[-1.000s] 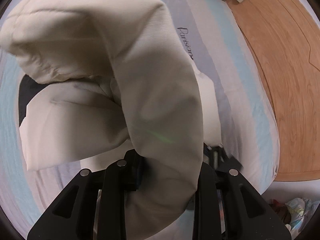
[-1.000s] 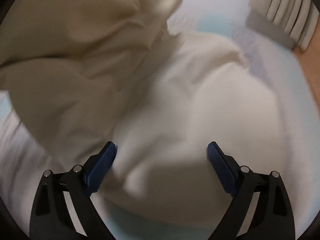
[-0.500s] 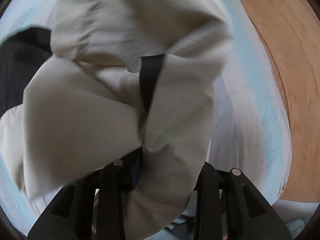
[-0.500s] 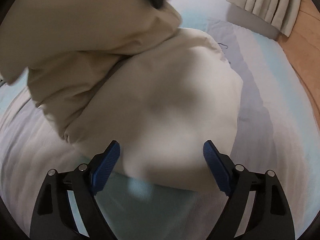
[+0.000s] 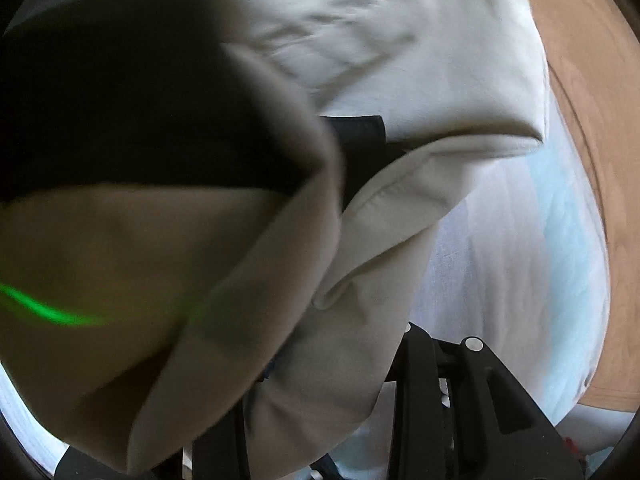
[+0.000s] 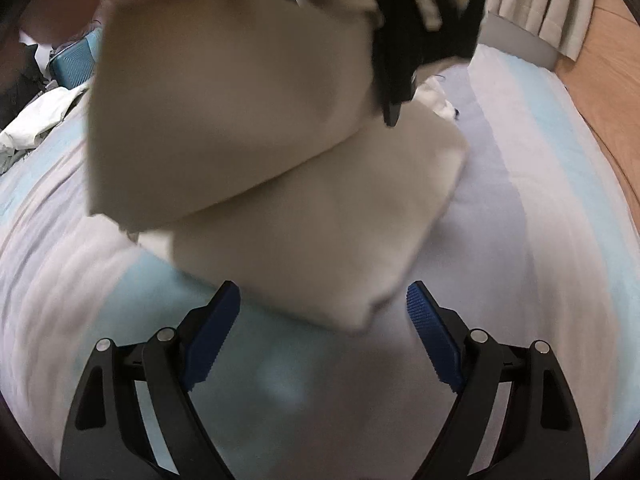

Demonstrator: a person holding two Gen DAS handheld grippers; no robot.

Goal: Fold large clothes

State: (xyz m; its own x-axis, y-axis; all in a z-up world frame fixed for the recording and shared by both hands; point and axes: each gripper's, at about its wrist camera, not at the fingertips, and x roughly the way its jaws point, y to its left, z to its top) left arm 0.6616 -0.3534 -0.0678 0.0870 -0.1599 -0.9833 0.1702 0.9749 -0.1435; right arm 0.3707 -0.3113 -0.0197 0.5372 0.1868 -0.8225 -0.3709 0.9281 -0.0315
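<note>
A big cream garment lies folded on the striped bed. Its upper layer hangs from my left gripper, which points straight down at the top of the right wrist view. In the left wrist view my left gripper is shut on a thick bunch of that cream cloth, and the cloth hides its left finger. A dark, blurred patch fills that view's upper left. My right gripper stands open at the garment's near corner, and its blue pads touch nothing.
The bed sheet has pale blue and lavender stripes. Wooden floor runs along the bed's right side, with a curtain at the far end. A blue box and crumpled white clothes sit at the far left.
My left gripper has come down and across with the cream cloth, laying the upper layer over the lower one. The right gripper has drawn back to the garment's near edge, jaws slightly narrower.
</note>
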